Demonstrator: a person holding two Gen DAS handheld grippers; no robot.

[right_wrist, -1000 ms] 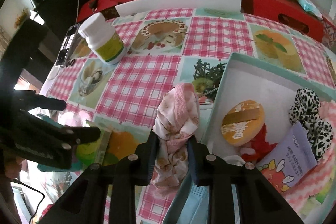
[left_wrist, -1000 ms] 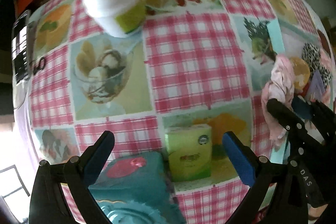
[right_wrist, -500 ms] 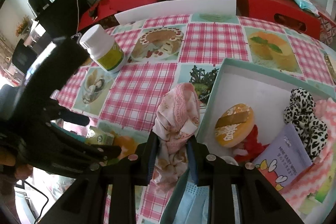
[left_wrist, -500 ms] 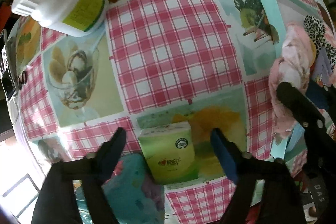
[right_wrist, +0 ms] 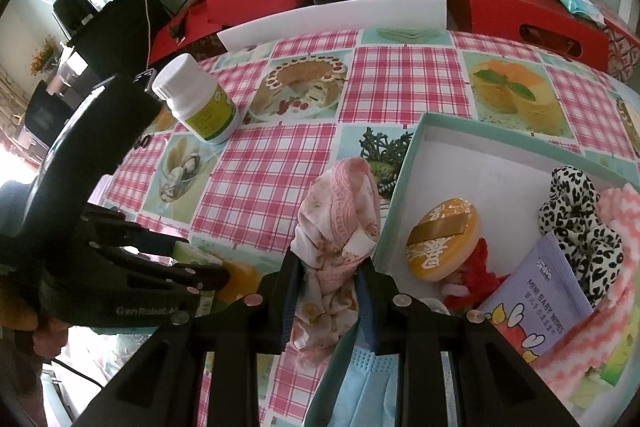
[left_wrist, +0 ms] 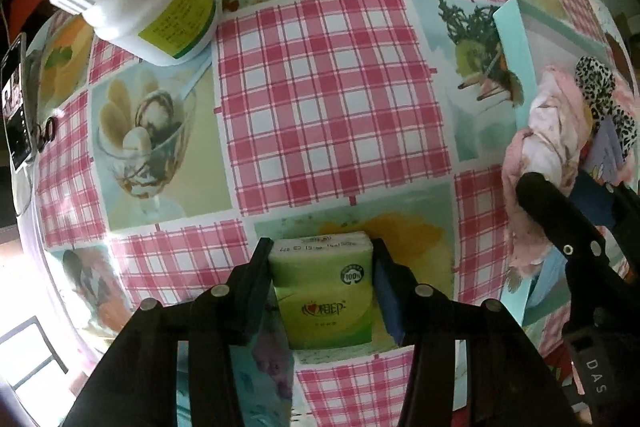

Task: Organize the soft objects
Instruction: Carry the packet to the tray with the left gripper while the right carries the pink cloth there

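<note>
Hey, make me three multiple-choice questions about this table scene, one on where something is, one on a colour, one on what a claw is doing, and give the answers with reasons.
1. Where is the leopard-print scrunchie?
A. Inside the teal box
B. Beside the white bottle
C. Under the left claw

2. What colour is the tissue pack between the left claw's fingers?
A. Red
B. Green
C. Blue

3. What is the right claw doing?
A. Open above the table
B. Shut on the white bottle
C. Shut on the pink floral cloth

Answers:
1. A, the scrunchie lies within the box walls, next to the baby wipes pack.
2. B, the wrapper is light green with a red logo.
3. C, the right wrist view shows the cloth pinched between both fingers and bunched above them.
</note>
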